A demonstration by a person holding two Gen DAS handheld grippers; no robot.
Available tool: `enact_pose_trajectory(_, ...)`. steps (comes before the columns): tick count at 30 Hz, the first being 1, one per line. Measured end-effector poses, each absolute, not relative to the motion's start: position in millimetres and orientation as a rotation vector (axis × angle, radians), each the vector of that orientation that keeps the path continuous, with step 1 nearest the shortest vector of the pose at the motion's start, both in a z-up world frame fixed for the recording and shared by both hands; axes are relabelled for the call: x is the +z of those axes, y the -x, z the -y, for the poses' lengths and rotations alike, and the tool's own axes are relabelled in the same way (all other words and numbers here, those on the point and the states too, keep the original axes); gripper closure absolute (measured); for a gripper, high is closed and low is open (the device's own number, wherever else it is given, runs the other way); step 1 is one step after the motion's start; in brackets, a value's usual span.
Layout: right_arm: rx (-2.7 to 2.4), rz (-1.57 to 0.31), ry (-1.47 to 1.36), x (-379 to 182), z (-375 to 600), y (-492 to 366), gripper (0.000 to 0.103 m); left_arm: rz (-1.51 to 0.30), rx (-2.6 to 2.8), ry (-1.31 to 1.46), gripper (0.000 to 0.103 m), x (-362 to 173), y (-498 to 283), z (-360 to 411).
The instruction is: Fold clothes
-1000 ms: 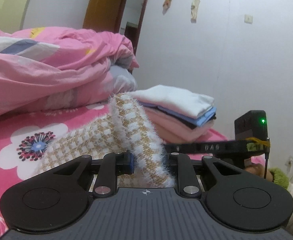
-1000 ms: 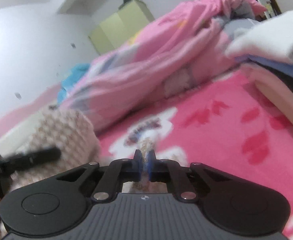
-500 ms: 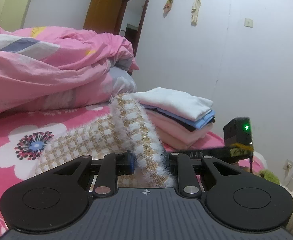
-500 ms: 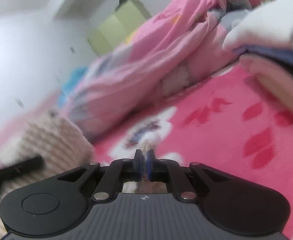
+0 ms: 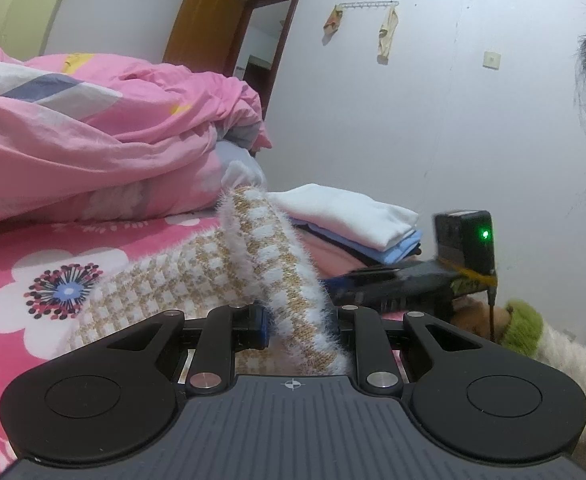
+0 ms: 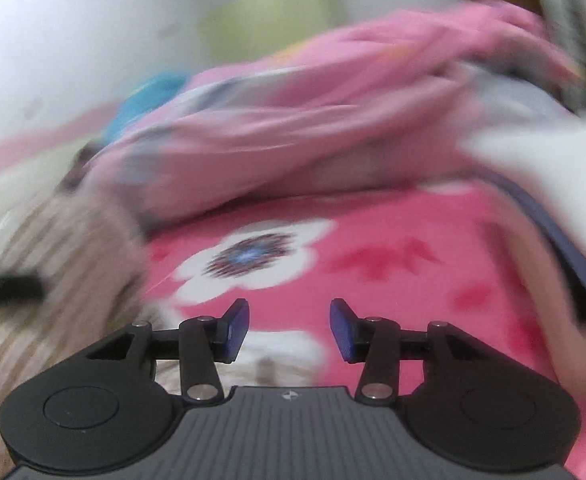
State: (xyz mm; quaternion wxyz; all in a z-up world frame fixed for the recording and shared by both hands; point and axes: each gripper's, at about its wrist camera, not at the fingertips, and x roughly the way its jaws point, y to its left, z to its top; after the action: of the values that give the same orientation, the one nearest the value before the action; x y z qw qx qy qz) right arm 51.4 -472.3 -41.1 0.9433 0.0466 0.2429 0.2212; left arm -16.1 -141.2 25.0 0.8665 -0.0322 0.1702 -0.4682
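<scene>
A fuzzy beige-and-white checked knit garment (image 5: pixel 261 248) lies on the pink floral bed sheet (image 5: pixel 33 280). One fold of it rises into my left gripper (image 5: pixel 297 320), which is shut on it. In the left wrist view my right gripper (image 5: pixel 393 280) shows as a dark blur just right of the garment. In the blurred right wrist view my right gripper (image 6: pixel 289 328) has its jaws opening, with nothing between the blue pads (image 6: pixel 239 326). A bit of the knit (image 6: pixel 285 352) lies just below them, and more of it (image 6: pixel 73 280) is bunched at the left.
A stack of folded clothes (image 5: pixel 357 224) with a white piece on top sits at the right of the bed. A crumpled pink duvet (image 5: pixel 93 140) fills the back. A person's fuzzy sleeve with a green cuff (image 5: pixel 521 328) is at the right, against a white wall.
The right gripper was shut on a bit of the knit and now stands apart, with the fabric dropped from it. Its view has rolled and shifted. The left gripper keeps its hold.
</scene>
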Motion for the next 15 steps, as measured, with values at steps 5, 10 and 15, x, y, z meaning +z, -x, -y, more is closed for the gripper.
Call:
enact_pose_trajectory(5, 0.606, -0.6, 0.241, -44.7, 432.5, -71.5, 0.057, -0.354, -0.991, 0.076, 0.083, 23.7, 15.9, 137.9)
enact_pose_trajectory(10, 0.723, -0.718, 0.366, -53.5, 414.4, -92.6, 0.054, -0.352, -0.997, 0.082, 0.083, 22.8, 16.2, 136.2)
enact_pose_trajectory(15, 0.761, -0.764, 0.391, -50.9, 410.0, -105.1, 0.044, -0.35, -1.007, 0.089, 0.083, 21.2, 15.7, 135.2)
